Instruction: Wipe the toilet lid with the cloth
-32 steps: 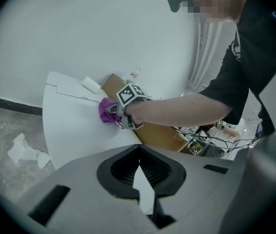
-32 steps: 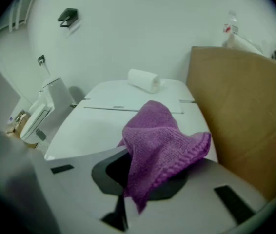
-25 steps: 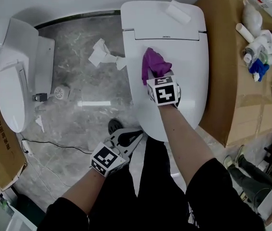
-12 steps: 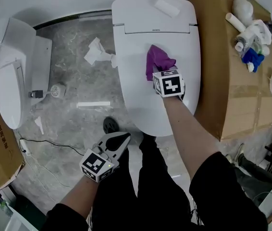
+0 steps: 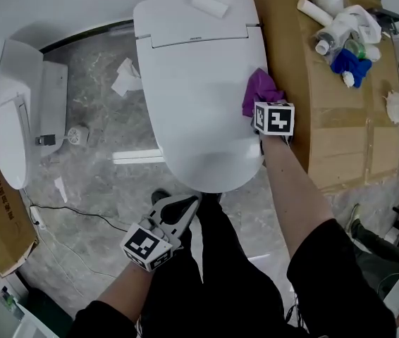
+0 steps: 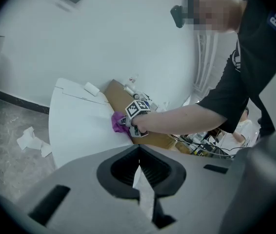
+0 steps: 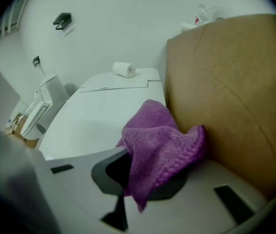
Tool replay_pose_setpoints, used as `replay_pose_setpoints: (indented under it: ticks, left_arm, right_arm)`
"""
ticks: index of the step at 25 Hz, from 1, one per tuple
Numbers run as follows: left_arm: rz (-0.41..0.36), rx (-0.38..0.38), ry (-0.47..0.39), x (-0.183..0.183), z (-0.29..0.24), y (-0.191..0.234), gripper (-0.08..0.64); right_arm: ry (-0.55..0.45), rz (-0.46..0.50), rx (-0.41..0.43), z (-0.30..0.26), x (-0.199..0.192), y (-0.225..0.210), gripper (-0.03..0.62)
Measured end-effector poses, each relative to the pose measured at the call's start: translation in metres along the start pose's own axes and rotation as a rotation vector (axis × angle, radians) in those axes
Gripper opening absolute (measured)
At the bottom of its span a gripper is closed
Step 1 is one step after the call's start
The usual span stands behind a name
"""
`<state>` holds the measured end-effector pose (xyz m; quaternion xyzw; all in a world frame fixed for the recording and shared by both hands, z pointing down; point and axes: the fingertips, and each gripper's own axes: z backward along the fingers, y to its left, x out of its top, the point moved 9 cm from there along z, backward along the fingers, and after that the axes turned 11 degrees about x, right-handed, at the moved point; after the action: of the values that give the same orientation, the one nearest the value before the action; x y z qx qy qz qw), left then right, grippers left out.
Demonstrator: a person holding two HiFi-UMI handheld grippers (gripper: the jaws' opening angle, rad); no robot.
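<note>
The right gripper (image 7: 123,195) is seen clamped shut on a purple cloth (image 7: 162,150), which is bunched up and spills out over the jaws. The cloth is held at the right edge of the closed white toilet lid (image 5: 192,104), just beside a large cardboard box (image 5: 340,132) that stands along the toilet's right side. The left gripper (image 6: 139,182) is held with its jaws together and nothing between them. It is low in front of the toilet, above the grey marble floor (image 5: 94,182) and well apart from the lid. A roll of paper (image 5: 210,3) is laid on the toilet's top behind the lid. Bottles and rags (image 5: 340,34) are heaped on the box. Crumpled tissue (image 5: 125,77) is scattered on the floor to the left, and a second white toilet (image 5: 13,118) is set farther left.
</note>
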<state>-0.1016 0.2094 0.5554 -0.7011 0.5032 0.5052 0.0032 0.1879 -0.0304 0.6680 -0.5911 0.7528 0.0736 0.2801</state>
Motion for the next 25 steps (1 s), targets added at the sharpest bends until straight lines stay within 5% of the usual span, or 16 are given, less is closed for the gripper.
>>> replay_pose_setpoints:
  ticks: [5, 17, 21, 25]
  left_arm:
    - [-0.027, -0.029, -0.006, -0.009, 0.016, -0.008, 0.015]
    - [0.001, 0.036, 0.026, -0.044, 0.121, 0.029, 0.015]
    - [0.001, 0.024, 0.055, -0.055, 0.128, 0.032, 0.015]
    - [-0.037, -0.031, 0.052, -0.055, 0.11, 0.023, 0.015]
  right_arm:
    - [-0.008, 0.039, 0.06, -0.008, -0.01, 0.05, 0.054]
    - [0.022, 0.323, 0.302, -0.052, -0.032, 0.279, 0.054]
    - [0.022, 0.316, 0.315, -0.046, -0.045, 0.273, 0.055]
    - [0.017, 0.21, 0.232, -0.026, -0.06, 0.203, 0.055]
